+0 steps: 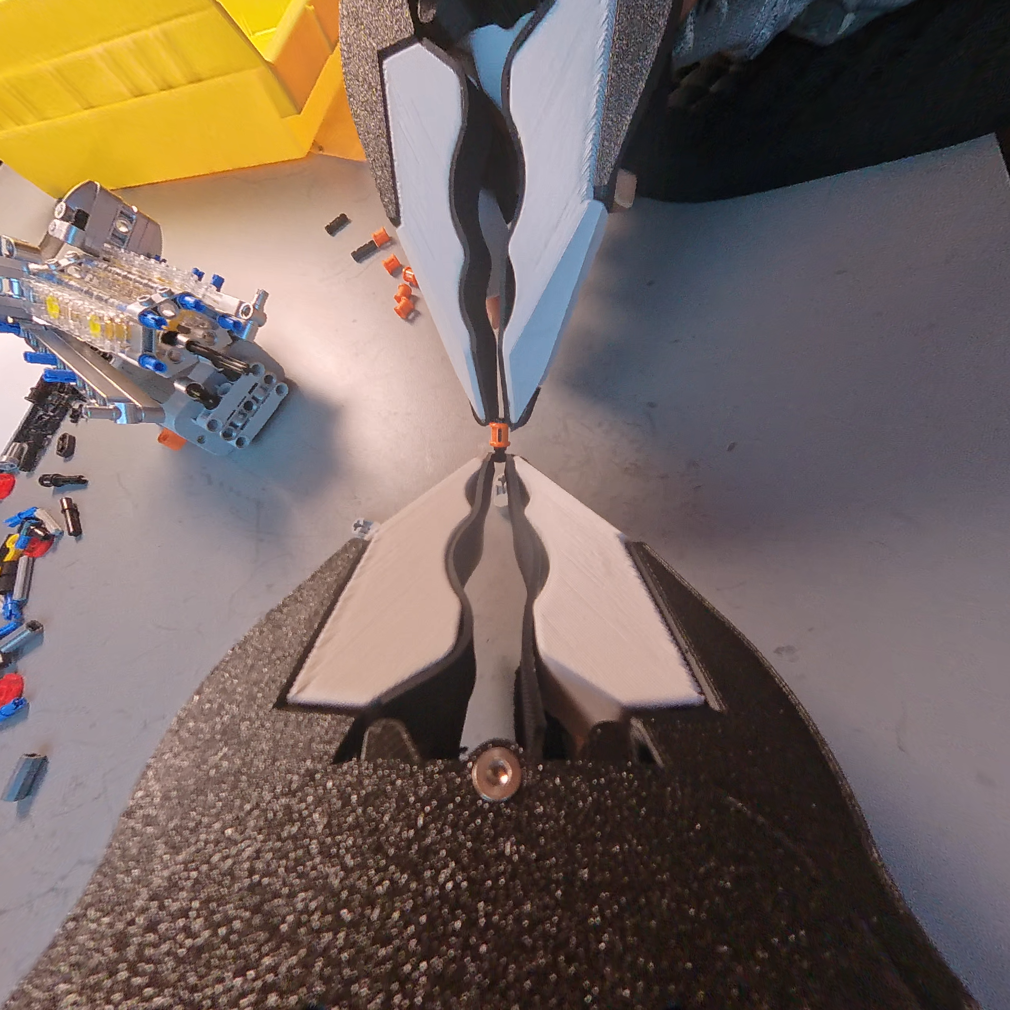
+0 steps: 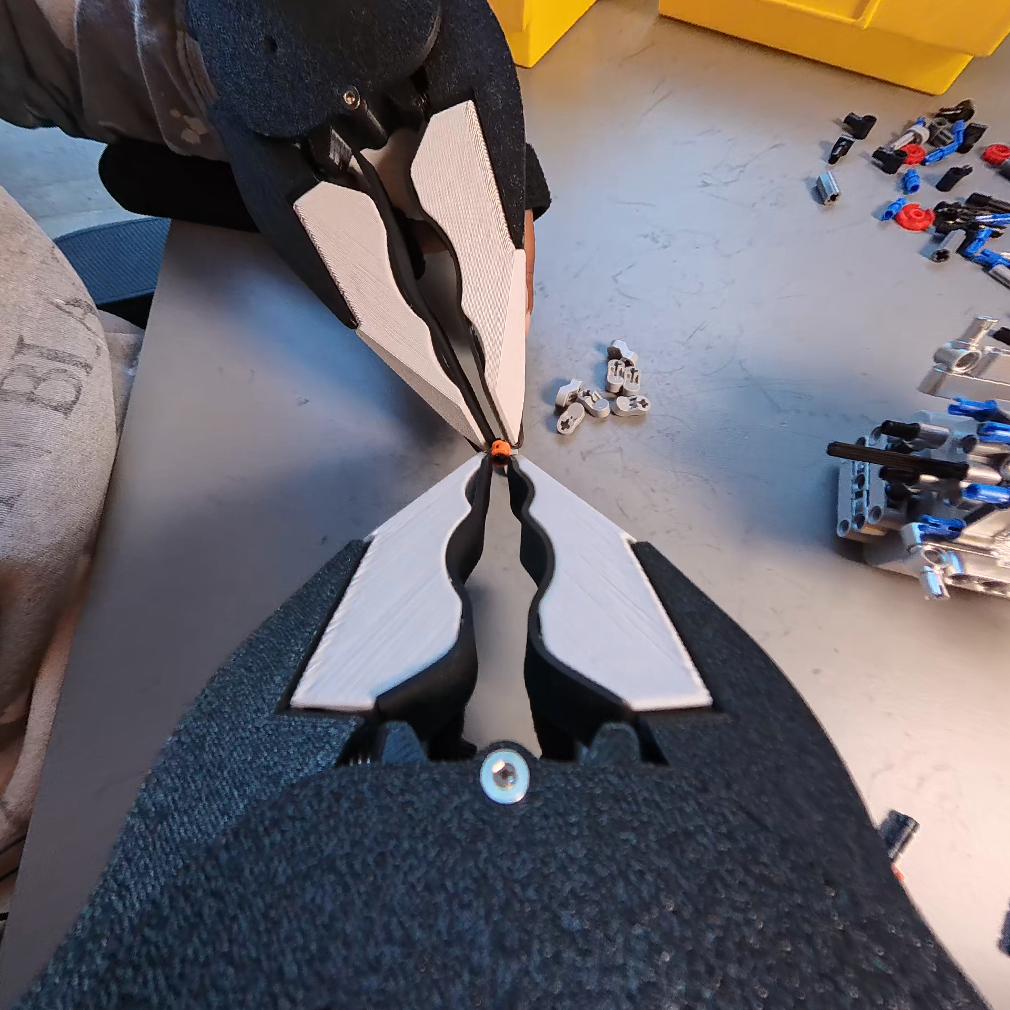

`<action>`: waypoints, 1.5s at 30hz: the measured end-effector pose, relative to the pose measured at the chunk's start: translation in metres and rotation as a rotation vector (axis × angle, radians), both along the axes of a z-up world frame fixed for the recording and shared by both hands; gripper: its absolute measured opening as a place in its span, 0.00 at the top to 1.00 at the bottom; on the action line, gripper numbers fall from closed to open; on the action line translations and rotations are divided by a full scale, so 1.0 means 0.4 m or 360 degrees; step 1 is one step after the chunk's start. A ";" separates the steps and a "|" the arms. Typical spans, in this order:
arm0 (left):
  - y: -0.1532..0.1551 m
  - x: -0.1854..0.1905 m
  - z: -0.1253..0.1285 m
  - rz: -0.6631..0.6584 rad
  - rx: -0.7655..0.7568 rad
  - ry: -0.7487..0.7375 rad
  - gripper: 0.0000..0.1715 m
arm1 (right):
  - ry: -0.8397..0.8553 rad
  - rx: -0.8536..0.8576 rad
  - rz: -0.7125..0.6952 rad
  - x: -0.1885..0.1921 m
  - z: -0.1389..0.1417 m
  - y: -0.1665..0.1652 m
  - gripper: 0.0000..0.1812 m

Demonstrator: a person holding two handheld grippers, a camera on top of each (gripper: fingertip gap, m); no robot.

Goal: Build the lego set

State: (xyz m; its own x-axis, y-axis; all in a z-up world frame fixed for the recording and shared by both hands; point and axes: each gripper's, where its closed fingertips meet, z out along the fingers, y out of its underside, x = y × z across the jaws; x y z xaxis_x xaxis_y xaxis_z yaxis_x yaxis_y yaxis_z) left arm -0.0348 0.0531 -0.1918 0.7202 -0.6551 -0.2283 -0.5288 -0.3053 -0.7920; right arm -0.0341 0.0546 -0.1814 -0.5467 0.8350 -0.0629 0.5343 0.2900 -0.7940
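A tiny orange bush on a black pin (image 1: 496, 433) hangs above the grey table (image 1: 765, 437) between the two gripper tips. My left gripper (image 1: 496, 460) is shut on the pin's near end. My right gripper (image 1: 497, 420) comes from the top of the left wrist view, tip to tip with the left, and is shut on the other end. In the right wrist view the orange-and-black piece (image 2: 499, 449) sits just past my right gripper (image 2: 497, 463). There the left gripper (image 2: 500, 437) reaches in from the upper left, pinching the far end.
A grey and blue brick-built model (image 1: 164, 350) lies at the left, with loose blue, black and red parts (image 1: 27, 546) beside it. Several orange bushes (image 1: 401, 284) lie behind. Grey connectors (image 2: 606, 393) lie right of the tips. Yellow bins (image 1: 136, 82) stand at the back. A person's sleeve (image 2: 109, 71) shows. Left and right tips are no more than a few centimetres apart.
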 end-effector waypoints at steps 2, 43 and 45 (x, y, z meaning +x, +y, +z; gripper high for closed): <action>0.000 0.000 0.000 0.0000 -0.0001 0.0002 0.99 | 0.0005 0.0013 0.0001 0.000 -0.001 0.000 0.97; -0.008 -0.010 -0.037 0.0020 -0.0159 0.0044 0.96 | -0.0173 0.0142 0.0042 -0.006 -0.059 0.003 0.97; -0.008 -0.007 -0.031 0.0014 -0.0148 0.0026 0.96 | -0.0161 0.0137 0.0039 -0.006 -0.056 0.004 0.97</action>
